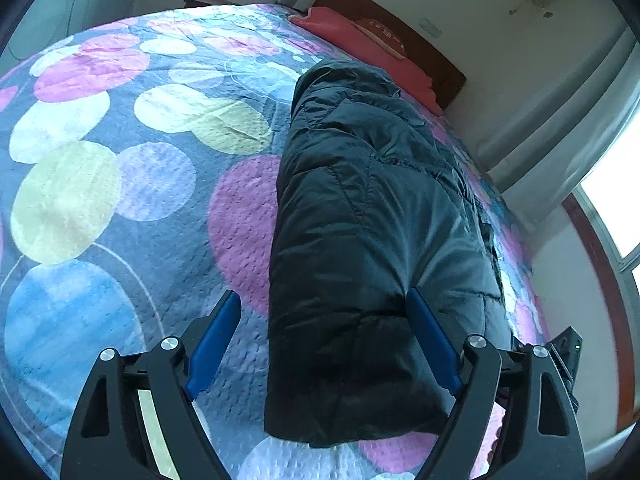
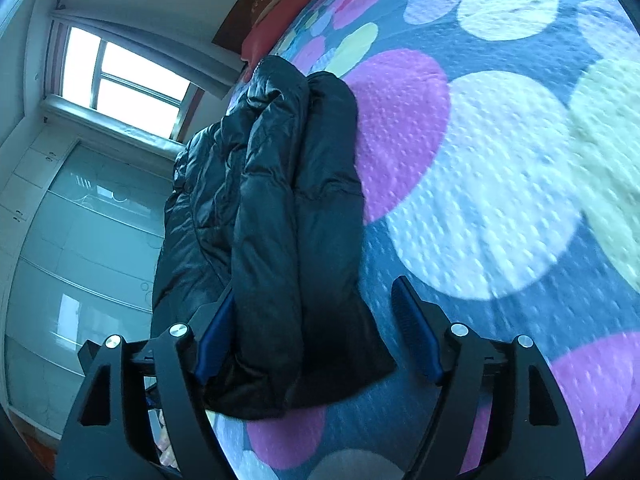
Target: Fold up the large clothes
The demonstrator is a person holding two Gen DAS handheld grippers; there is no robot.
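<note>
A black puffer jacket (image 1: 372, 240) lies folded into a long narrow strip on a bed with a circle-patterned bedspread (image 1: 120, 184). My left gripper (image 1: 326, 300) is open, its jaws spread wide around the jacket's near end, the right blue pad against the fabric. In the right wrist view the same jacket (image 2: 272, 216) shows its stacked layers. My right gripper (image 2: 314, 292) is open too, straddling the near end of the jacket, left pad touching its side. The bedspread (image 2: 500, 184) fills the right of that view.
A red pillow (image 1: 360, 48) and a dark headboard (image 1: 440, 64) are at the far end of the bed. A window (image 2: 120, 80) and a glass-fronted wardrobe (image 2: 80, 240) stand beyond the bed's edge. Curtains (image 1: 560, 132) hang by the wall.
</note>
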